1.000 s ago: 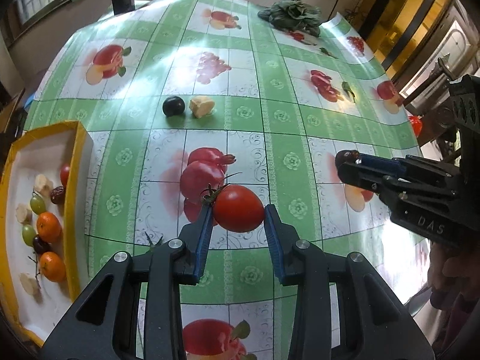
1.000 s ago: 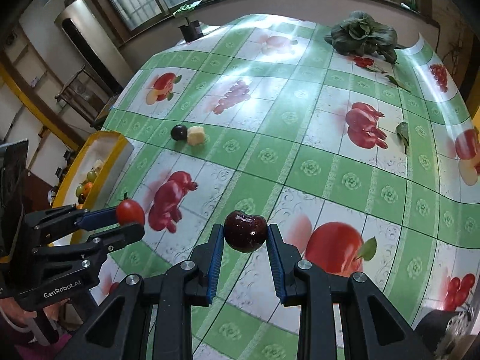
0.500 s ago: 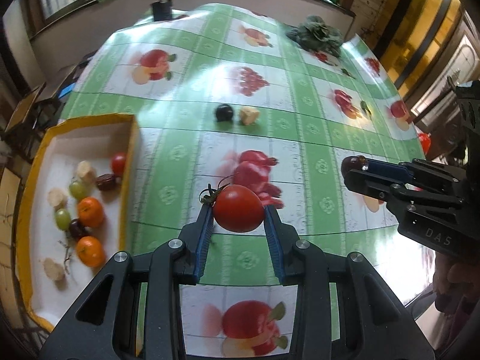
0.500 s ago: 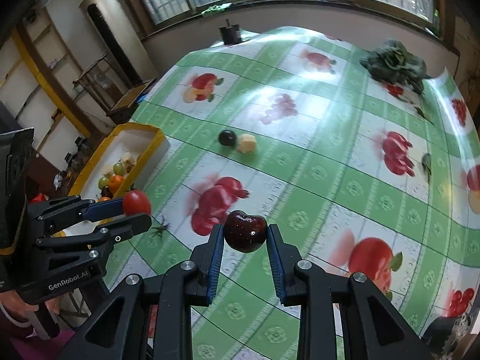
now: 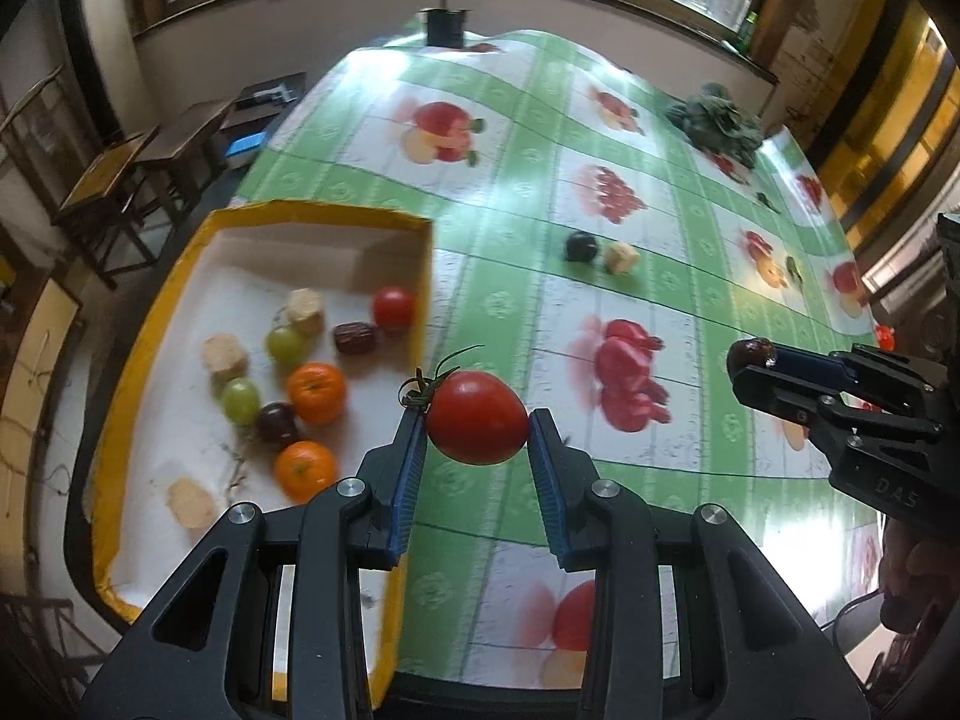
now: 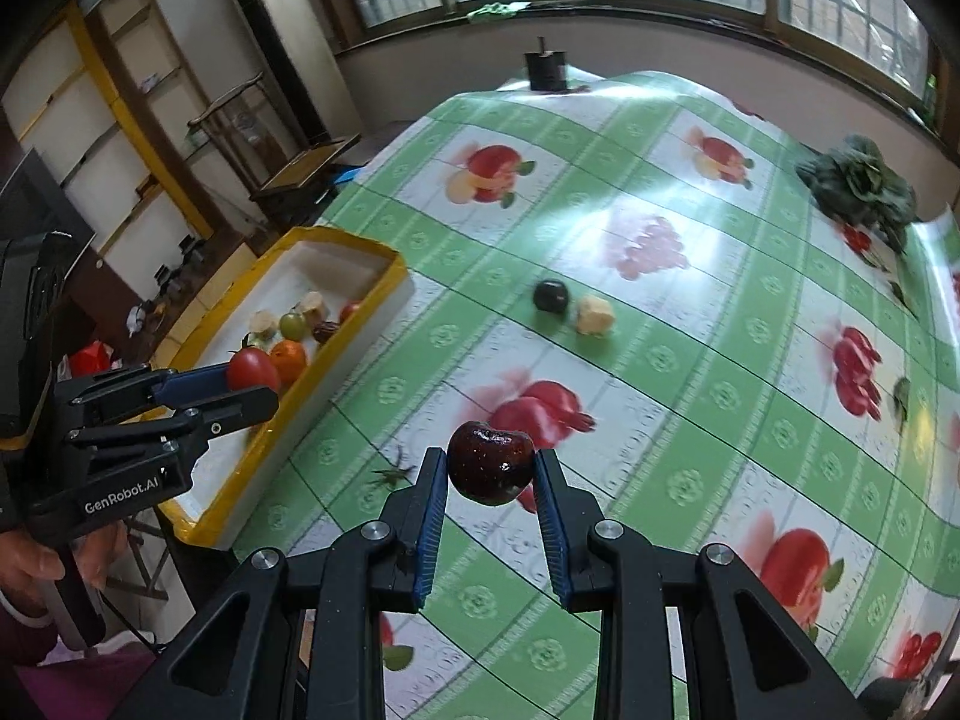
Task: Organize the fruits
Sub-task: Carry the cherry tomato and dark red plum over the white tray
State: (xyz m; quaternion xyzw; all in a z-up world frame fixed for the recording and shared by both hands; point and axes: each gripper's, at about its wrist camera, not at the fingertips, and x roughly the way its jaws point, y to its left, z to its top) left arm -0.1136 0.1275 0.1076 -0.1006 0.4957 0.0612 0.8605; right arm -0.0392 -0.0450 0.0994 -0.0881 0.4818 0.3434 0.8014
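Observation:
My left gripper is shut on a red tomato with a green stem, held above the table just right of the yellow tray. The tray holds oranges, green grapes, a small tomato, dark fruits and pale pieces. My right gripper is shut on a dark red cherry, held over the green fruit-print tablecloth. In the right wrist view the left gripper with the tomato hangs at the tray's near side. The right gripper shows in the left wrist view.
A black round fruit and a pale fruit piece lie together mid-table. A leafy green vegetable sits at the far right, a dark box at the far edge. A loose stem lies on the cloth. Desks stand left.
Both grippers have moved left toward the tray with their fruits still held. The tray now fills more of the left wrist view.

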